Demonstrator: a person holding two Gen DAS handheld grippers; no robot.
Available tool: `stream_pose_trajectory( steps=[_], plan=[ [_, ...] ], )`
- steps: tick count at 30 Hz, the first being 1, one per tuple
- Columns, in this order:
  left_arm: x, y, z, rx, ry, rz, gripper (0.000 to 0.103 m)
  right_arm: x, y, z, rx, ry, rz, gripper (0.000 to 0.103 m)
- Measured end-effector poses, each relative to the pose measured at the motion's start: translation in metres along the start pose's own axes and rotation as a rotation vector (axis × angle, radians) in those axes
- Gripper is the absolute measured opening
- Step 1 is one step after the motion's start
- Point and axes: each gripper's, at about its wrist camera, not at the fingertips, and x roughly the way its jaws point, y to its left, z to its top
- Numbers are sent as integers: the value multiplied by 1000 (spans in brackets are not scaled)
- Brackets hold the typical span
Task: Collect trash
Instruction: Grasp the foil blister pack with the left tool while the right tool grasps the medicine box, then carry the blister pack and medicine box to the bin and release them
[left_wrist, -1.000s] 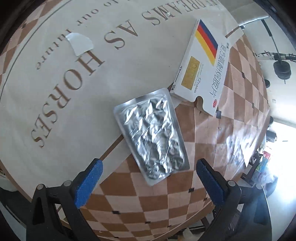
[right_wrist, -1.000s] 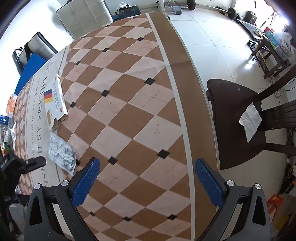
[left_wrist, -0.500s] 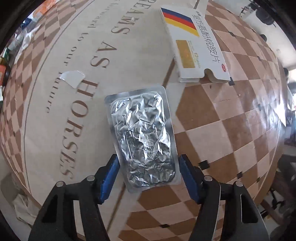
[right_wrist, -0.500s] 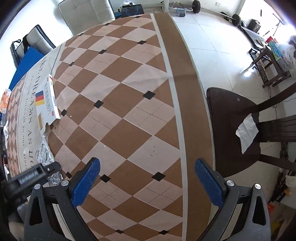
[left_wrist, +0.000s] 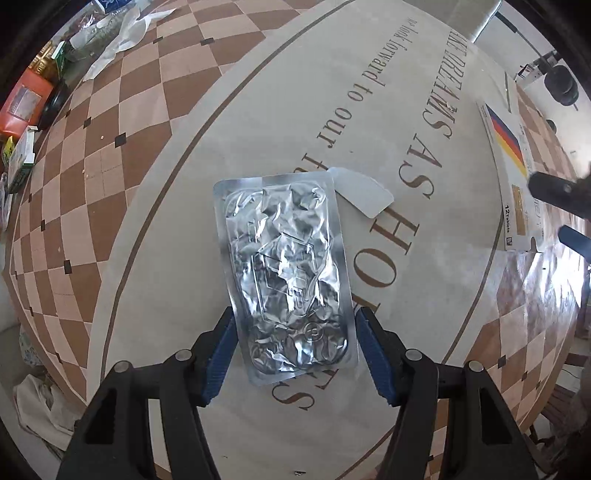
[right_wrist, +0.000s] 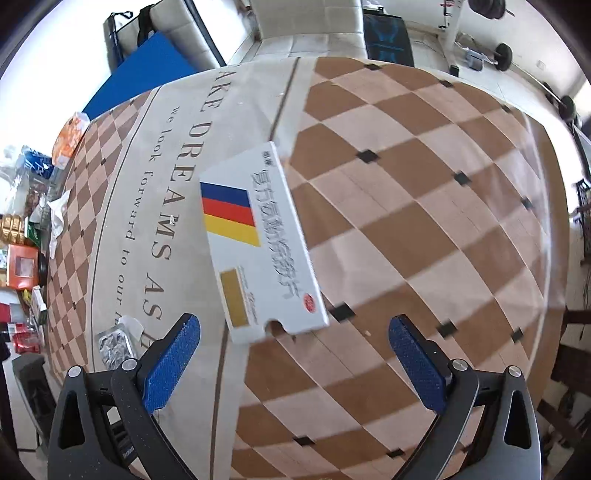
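A crumpled silver blister pack (left_wrist: 286, 273) is held between the blue pads of my left gripper (left_wrist: 293, 350), which is shut on its near end above the table. It also shows in the right wrist view (right_wrist: 112, 345). A white medicine box (right_wrist: 258, 245) with blue, red and yellow stripes lies flat on the table, just ahead of my right gripper (right_wrist: 293, 360), which is open and empty. The box shows at the right in the left wrist view (left_wrist: 511, 173). A small white paper scrap (left_wrist: 364, 195) lies beside the blister pack.
The round table (right_wrist: 424, 221) has a checked brown cloth with a beige lettered centre. Boxes, bags and wrappers (left_wrist: 33, 96) crowd its far left side. A dark chair (right_wrist: 576, 354) stands at the right edge. Gym weights (right_wrist: 502, 55) lie on the floor beyond.
My left gripper has closed on the blister pack and swung it left, next to the paper scrap. My right gripper has turned left and come up close to the medicine box.
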Motion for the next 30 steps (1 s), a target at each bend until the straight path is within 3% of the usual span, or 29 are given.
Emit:
stream_pose_trajectory(
  steps=[5,7,11,14,20,24,30],
  plan=[
    [2,-2,-1,10,-20,13,61,33,26,19,-58,29,-76,102],
    [5,-7,2,17,-21,11,61,36,33,15,-94,3,-139,77],
    [5,-8,15,25,-20,3,60,35,35,2,-131,-10,-159,75],
    [-1,-10,15,32,-30,1,60,29,29,-11,-116,2,-114,75],
    [-27,-15,-17,89,-77,-14,60,1,9,-52,-84,-20,-5,75],
    [-46,-18,-51,121,-105,-35,60,-19,-5,-91,-50,-26,62,75],
    [-72,-11,-99,171,-146,-56,60,-44,-23,-166,-30,-37,84,75]
  ],
)
